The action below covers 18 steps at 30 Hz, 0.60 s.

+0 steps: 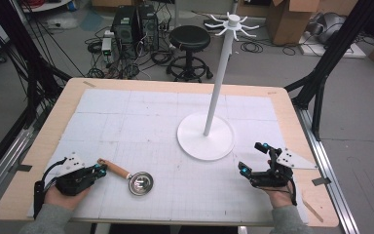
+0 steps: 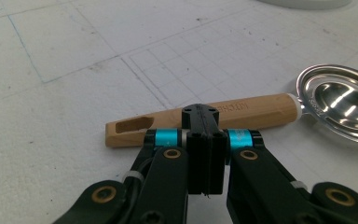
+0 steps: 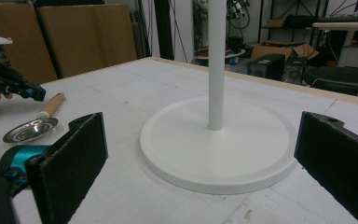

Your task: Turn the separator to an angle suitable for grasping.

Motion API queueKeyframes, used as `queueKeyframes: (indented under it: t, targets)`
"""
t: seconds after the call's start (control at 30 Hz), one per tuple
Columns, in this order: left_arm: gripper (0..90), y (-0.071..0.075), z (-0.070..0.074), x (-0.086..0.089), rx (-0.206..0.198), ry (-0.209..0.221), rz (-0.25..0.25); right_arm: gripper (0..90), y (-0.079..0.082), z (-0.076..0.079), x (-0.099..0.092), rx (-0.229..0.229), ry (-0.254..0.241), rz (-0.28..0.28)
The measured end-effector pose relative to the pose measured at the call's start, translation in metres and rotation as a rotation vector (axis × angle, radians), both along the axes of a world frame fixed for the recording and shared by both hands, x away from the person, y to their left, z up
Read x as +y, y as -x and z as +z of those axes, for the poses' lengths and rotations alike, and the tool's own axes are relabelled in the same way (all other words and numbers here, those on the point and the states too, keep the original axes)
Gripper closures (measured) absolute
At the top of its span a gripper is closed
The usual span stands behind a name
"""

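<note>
A small metal scoop (image 1: 140, 183) with a wooden handle (image 1: 113, 168) lies on the white mat at the front left. My left gripper (image 1: 101, 169) sits at the handle's near end. In the left gripper view its jaws (image 2: 200, 116) are shut pad to pad, with nothing between them, and their tip is over the handle (image 2: 256, 109). The shiny bowl (image 2: 340, 102) lies off to the right. My right gripper (image 1: 252, 157) rests at the front right, open wide. Its pads (image 3: 70, 158) frame the white stand's base (image 3: 214, 154).
A tall white stand (image 1: 219, 83) with hook arms (image 1: 232, 22) at the top rises from a round base (image 1: 205, 136) right of centre. The mat (image 1: 141, 112) covers most of the wooden table. A stool (image 1: 190, 39), boxes and cables stand on the floor beyond.
</note>
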<state>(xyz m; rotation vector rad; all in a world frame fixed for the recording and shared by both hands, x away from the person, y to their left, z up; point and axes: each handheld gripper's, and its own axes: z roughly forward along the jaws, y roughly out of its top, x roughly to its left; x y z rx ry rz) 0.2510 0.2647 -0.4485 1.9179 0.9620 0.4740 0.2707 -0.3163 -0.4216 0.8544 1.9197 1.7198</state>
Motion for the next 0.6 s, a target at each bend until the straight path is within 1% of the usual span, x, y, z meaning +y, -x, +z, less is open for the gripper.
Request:
queueKeyframes:
  t: [0.07, 0.1, 0.27, 0.47, 0.6]
  targets:
    - [89.8, -0.0012, -0.0004, -0.0003, 0.006, -0.008, 0.002, 1.7, -0.0004, -0.0002, 0.0, 0.0, 0.001, -0.003]
    - [89.8, -0.0015, -0.0005, -0.0005, 0.011, -0.008, 0.007, 1.7, 0.0, -0.0003, 0.0001, 0.01, 0.002, -0.001]
    - [89.8, -0.0029, -0.001, -0.0015, 0.026, -0.021, 0.012, 1.7, -0.0006, -0.0006, 0.0003, 0.005, 0.007, -0.001]
    - [89.8, -0.0066, -0.0022, -0.0024, 0.059, -0.029, 0.024, 1.7, 0.0001, -0.0005, 0.0002, 0.008, 0.008, -0.003]
    - [89.9, -0.0104, -0.0033, -0.0027, 0.097, -0.035, 0.038, 1.7, 0.0008, -0.0007, -0.0001, 0.008, 0.015, -0.003]
